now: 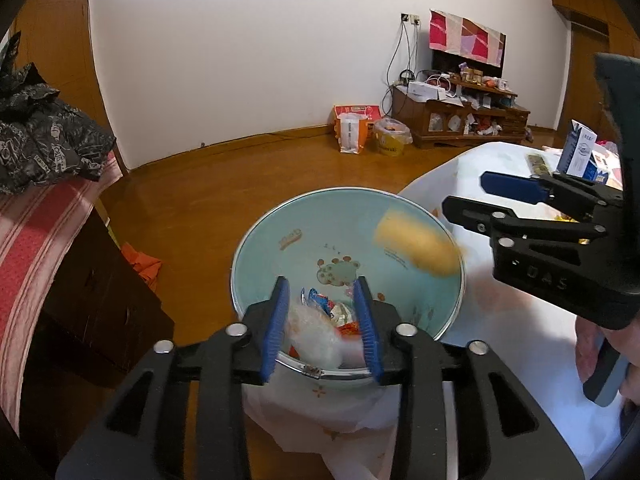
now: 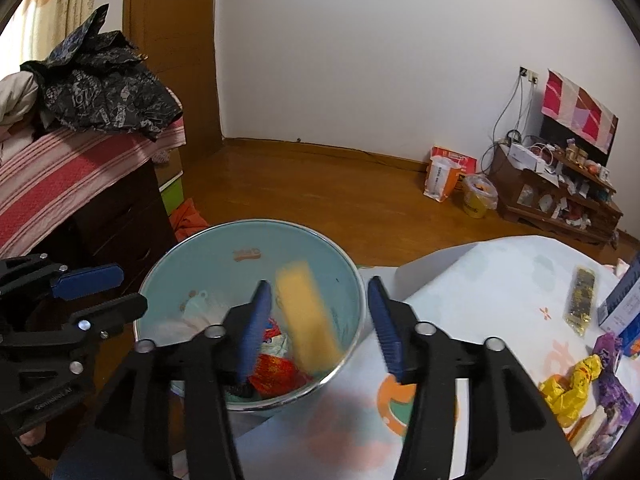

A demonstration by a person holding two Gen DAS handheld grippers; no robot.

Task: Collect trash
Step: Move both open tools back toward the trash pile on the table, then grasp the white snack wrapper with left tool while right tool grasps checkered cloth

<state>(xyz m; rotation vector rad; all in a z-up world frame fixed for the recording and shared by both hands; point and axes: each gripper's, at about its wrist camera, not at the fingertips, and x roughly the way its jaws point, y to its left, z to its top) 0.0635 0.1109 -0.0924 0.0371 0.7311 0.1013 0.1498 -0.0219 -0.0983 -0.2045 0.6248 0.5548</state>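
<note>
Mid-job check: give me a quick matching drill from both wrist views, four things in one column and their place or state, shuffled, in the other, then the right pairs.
Things
1. yellow block
2. yellow crumpled wrapper
3. orange paper bag
4. right gripper

Place or state
A. lies on the white tablecloth
B. stands on the wooden floor by the far wall
C. blurred, over the inside of the light blue bin
D. jaws apart, nothing between the pads

Pairs: 1-C, 2-A, 3-B, 4-D
</note>
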